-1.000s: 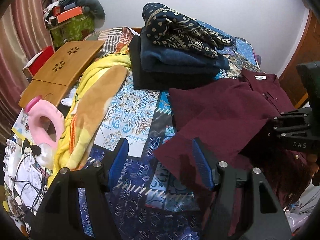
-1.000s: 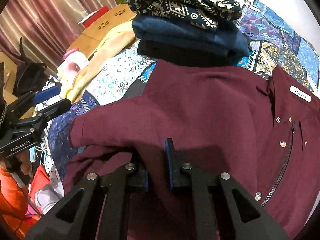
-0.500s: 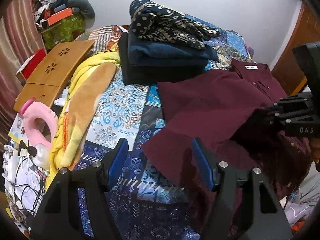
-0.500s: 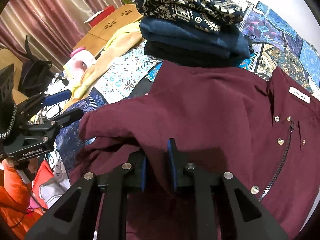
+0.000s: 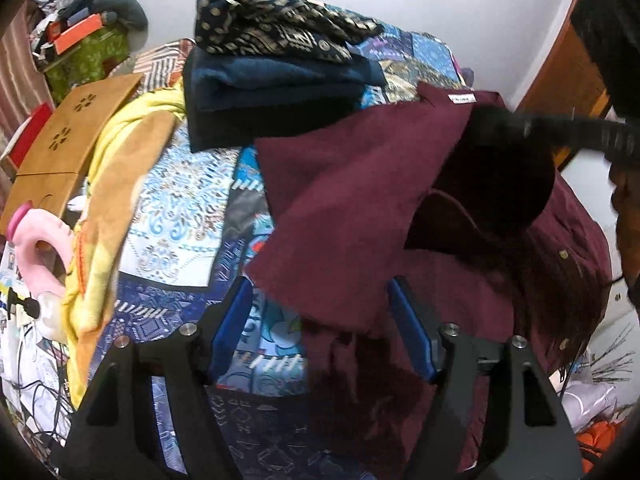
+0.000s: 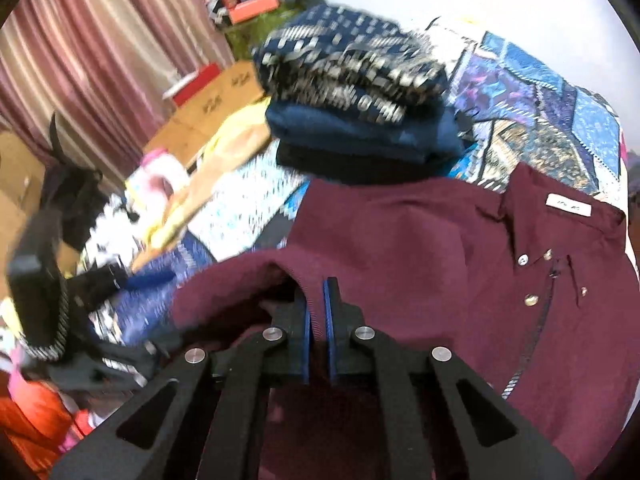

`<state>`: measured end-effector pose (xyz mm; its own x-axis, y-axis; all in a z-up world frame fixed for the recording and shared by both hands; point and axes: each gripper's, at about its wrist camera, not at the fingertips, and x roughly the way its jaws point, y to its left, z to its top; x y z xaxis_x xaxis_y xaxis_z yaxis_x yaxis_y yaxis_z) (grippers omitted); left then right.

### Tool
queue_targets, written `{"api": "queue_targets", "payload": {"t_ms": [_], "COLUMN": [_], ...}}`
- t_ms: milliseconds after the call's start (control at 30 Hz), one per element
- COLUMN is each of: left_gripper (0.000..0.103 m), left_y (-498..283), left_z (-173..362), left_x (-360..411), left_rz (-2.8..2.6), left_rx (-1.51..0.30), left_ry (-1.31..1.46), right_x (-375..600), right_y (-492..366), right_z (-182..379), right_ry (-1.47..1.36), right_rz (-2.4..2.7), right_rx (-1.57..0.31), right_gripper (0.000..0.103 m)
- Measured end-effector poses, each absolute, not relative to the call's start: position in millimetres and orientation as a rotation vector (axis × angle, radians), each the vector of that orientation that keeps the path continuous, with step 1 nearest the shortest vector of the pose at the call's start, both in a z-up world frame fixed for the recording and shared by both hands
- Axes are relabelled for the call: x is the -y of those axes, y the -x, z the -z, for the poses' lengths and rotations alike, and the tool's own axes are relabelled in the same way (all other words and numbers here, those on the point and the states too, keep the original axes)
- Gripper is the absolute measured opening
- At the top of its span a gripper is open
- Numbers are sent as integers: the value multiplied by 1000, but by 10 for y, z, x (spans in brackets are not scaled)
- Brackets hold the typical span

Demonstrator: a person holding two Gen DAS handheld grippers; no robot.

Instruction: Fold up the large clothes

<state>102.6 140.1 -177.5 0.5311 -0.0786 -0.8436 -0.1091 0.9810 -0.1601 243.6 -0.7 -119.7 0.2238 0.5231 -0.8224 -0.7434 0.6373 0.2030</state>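
A maroon shirt [image 5: 352, 208] with a white collar label lies on the patterned bedspread [image 5: 176, 216]. My left gripper [image 5: 320, 300] is open, its blue-padded jaws wide apart over the shirt's lower left edge. My right gripper [image 6: 316, 300] is shut on a fold of the maroon shirt [image 6: 440, 256] and holds it lifted above the bed. In the left wrist view the right gripper [image 5: 552, 136] shows blurred at the upper right, with cloth hanging from it.
A stack of folded dark clothes [image 5: 272, 64] sits at the back of the bed. A yellow blanket [image 5: 116, 200], a wooden lap tray [image 5: 68, 136] and a pink neck pillow [image 5: 40, 248] lie at the left. Curtains [image 6: 100, 48] hang beyond.
My right gripper has lifted the pinched shirt fold higher and carried it across toward the collar side. My left gripper has moved forward over the shirt's edge, still open.
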Motion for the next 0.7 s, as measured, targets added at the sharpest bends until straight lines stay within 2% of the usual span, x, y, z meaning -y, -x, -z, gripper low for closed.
{"api": "queue_targets", "payload": {"t_ms": [233,433,467,533,700], "left_gripper": [72,73,74,82,82], "left_y": [-1170,-1141,-1121,-1103,-1128], "left_z": [2072,2300,2328,2362,2414], "left_x": [-1449,-1813,-1861,-1894,-1808], "left_rz": [-112,-230,-227,-222,-224], "left_rx": [-1093,-1141,-1144,-1143,-1160], "left_ry": [160,283,318,353,321], "right_x": [426,1273,1395,1706,2238], "right_y": [-2636,-2771,-2773,-2770,-2697], "right_z": [914,744,762,874,1397], "right_ry": [124,-111,-143,-212,-348], "right_rz": [-742,-546,-513,-439,-323], "right_rx": [-923,-869,-871,-888,-1006], "right_gripper": [5,5,5,5,5]}}
